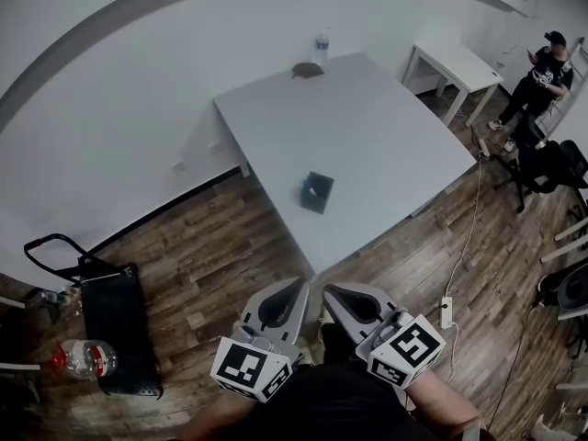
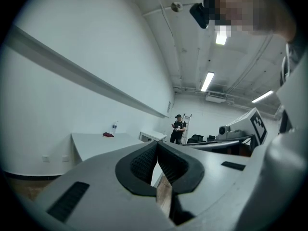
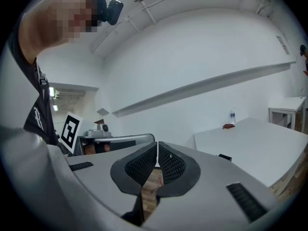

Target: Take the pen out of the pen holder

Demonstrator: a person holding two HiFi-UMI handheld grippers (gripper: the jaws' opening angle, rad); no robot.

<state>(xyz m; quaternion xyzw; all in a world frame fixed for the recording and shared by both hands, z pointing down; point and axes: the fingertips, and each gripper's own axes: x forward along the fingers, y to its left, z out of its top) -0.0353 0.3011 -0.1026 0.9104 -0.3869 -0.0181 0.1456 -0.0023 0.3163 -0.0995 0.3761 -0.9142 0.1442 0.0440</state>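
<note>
A dark square pen holder [image 1: 317, 191] stands near the front corner of the white table [image 1: 367, 145], with a blue pen [image 1: 306, 189] at its left side. The holder also shows as a small dark shape [image 3: 224, 157] in the right gripper view. My left gripper [image 1: 300, 288] and right gripper [image 1: 327, 291] hang side by side close to my body, well short of the table, over the wooden floor. Both are shut with nothing between the jaws. In the left gripper view the jaws [image 2: 157, 150] meet at the tips; the right gripper [image 3: 157, 148] looks the same.
A water bottle [image 1: 321, 46] and a small brown object [image 1: 307, 70] sit at the table's far edge. A second white table [image 1: 455, 67] and a person [image 1: 542, 76] are at the back right. A black cart [image 1: 115, 324] and bottle [image 1: 87, 356] lie on the floor left. A power strip [image 1: 446, 312] lies right.
</note>
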